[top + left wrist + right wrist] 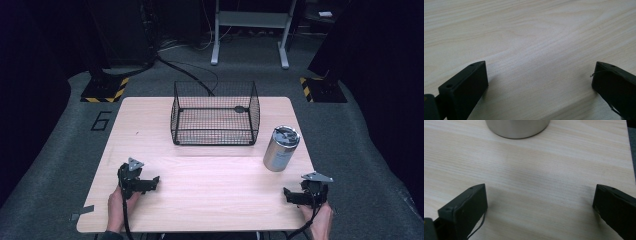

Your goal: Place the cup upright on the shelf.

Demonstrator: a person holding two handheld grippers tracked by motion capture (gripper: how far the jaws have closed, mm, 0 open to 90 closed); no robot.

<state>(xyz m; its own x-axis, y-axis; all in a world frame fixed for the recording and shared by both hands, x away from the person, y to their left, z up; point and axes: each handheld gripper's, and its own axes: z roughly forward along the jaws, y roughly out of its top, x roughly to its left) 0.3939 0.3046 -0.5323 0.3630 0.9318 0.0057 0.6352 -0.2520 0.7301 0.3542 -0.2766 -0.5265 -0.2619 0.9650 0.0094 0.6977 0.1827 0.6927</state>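
Left gripper (150, 182): it rests low over the near left part of the wooden table (210, 200), held by the person's left hand (119, 202). Its jaws stand wide apart, and in the left gripper view there is just bare wood grain between them. It holds nothing.

Right gripper (291, 195): it is at the near right corner of the table, held by the person's right hand (320, 220). Its jaws are spread wide, nothing is between them. The grey three-cornered plate sits on top of it.

Steel tumbler (281, 148): a metal cup with a lid, standing upright on the right side of the table. It is beyond the right gripper, near it but not touching. In the right gripper view its round bottom (517, 128) stands on the wood straight ahead of the open jaws, apart from both.

Wire basket (215, 114): a black mesh basket, open at the top, standing at the far middle of the table. It is to the left of the tumbler and a little behind it, with a gap between them. A small dark thing lies inside near its back right corner; I cannot tell what it is.

Both grippers: well apart from each other, one at each near corner.
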